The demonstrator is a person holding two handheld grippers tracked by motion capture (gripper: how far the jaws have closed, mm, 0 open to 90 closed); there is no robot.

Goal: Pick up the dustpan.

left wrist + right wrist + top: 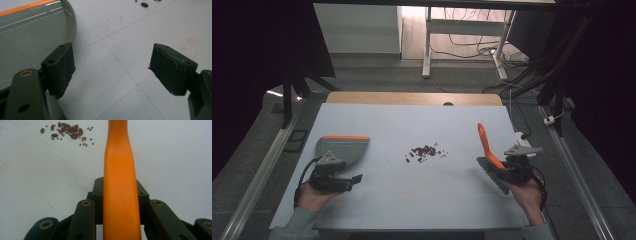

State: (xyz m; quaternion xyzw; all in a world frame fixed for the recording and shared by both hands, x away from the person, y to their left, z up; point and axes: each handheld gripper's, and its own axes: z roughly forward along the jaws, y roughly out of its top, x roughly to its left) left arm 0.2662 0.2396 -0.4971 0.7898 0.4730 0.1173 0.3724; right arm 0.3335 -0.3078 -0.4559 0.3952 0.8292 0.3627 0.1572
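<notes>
So your right gripper (pixel 507 172) has its jaws clamped tight on the brush (pixel 488 152). It's got a smooth bright-orange handle that narrows a bit above the grip and then widens again, and it sticks up and leans away from you at the right side of the table (pixel 377 200). In the right gripper view that handle (pixel 120 182) runs straight up the middle between the jaws. There's a dark grey head at the low end in the high view, right by your hand, but it's blurry enough that you can't really make out bristles. The handle's tip is cut off at the top of the right gripper view too.

Your left gripper (pixel 343 181) is holding nothing, jaws spread wide with just bare table between them. It sits just beside the dustpan (pixel 339 149), which is grey with an orange strip along its far edge, lying flat at the left. In the left gripper view the dustpan (pixel 30 32) runs off the frame, so you only get part of it.

The little pile of beans (pixel 424 151) sits mid-table, well apart from both tools: dark red ones plus tiny greenish ones (pixel 67 131).
</notes>
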